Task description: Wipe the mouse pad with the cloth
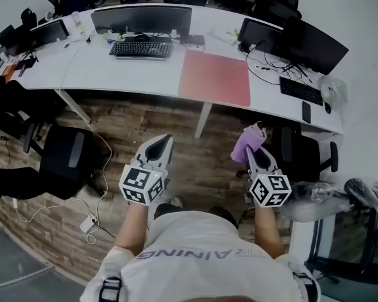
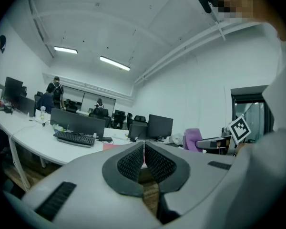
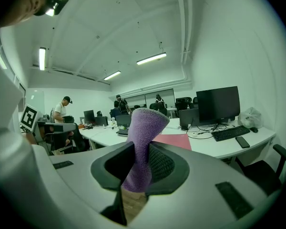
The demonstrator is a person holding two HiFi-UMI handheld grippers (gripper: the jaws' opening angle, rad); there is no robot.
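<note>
1. The person's white shirt (image 1: pixel 195 257) fills the bottom of the head view. Both forearms reach forward from it, elbows close to the body. They carry the grippers side by side over the wooden floor (image 1: pixel 138 128), short of the desk (image 1: pixel 138 74).
2. The left gripper (image 1: pixel 163 139) points towards the desk with its jaws pressed together and nothing between them. It looks idle, probably held up only to keep clear.
3. The right gripper (image 1: pixel 254 145) is clamped on the purple cloth (image 1: pixel 248 139). In the right gripper view the cloth (image 3: pixel 146 125) rises from between the jaws as a bunched tuft. Gripping it low likely leaves that free wad as the wiping face.
4. The pink mouse pad (image 1: pixel 215 78) lies flat on the desk, right of the keyboard (image 1: pixel 140 48). It sits ahead of the right gripper and well apart from it.
5. Cloth and pad do not touch, so wiping seems not yet begun. The arm would need to reach forward and tip the cloth down onto the pad.
</note>
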